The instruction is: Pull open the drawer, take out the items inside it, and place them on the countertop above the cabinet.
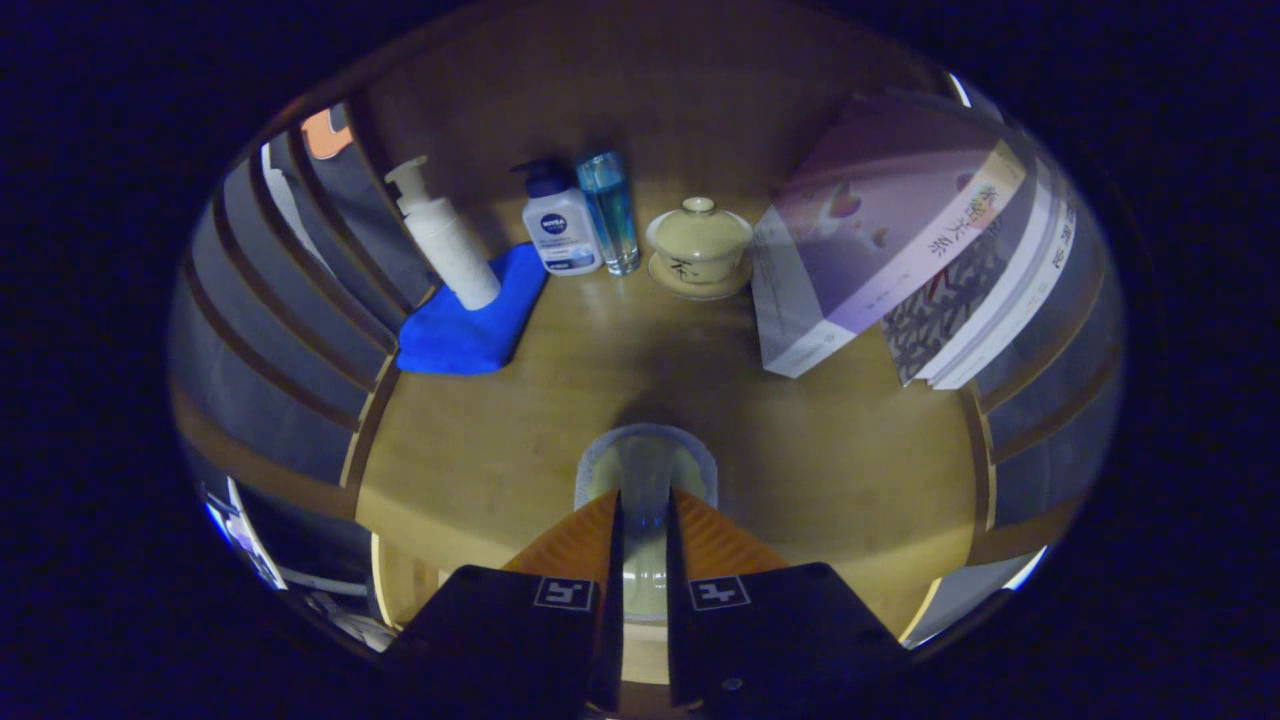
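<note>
On the table (480, 470), a glass cup (646, 470) is held between the fingers (700, 545). Far left, a pump bottle (445, 240) is set on a cloth (470, 325); rightward follow two bottles (585, 215), a lidded teacup (698, 245), then books (900, 240).

The fingers (645, 520) pinch a pale glass cup (646, 465) over the wooden surface (480, 450). At twelve o'clock stands a lidded teacup (699, 243); at ten, a blue cloth (470, 325); at two, books (890, 240).

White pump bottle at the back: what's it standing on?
The white pump bottle stands on the far end of a folded blue cloth lying on the wooden countertop. The cloth under its base is covered. The gripper holds a pale glass cup.
</note>
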Motion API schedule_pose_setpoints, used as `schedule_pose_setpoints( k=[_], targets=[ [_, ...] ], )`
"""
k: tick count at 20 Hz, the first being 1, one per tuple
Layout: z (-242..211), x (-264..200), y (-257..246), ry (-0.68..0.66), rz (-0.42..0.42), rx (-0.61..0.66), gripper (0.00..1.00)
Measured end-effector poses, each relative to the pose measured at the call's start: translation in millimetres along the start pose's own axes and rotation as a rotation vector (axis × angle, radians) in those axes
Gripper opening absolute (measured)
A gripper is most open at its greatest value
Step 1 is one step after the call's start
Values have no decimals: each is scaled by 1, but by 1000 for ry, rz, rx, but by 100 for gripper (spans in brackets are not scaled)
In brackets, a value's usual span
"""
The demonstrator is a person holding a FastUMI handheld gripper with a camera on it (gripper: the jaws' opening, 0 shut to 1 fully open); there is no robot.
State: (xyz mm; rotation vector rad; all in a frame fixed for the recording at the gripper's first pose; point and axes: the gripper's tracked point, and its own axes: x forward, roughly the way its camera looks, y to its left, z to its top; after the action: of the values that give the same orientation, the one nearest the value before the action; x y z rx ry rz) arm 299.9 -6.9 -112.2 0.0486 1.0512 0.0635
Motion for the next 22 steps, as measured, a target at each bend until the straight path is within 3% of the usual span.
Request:
schedule_pose_setpoints(
  k=[6,12,20,22],
  targets=[
    [7,10,1,-12,-1,5,22],
    [8,1,16,-77,127,36,44],
    [4,-32,6,-253,108,77,80],
    [2,-42,5,-293,105,85,80]
  ],
)
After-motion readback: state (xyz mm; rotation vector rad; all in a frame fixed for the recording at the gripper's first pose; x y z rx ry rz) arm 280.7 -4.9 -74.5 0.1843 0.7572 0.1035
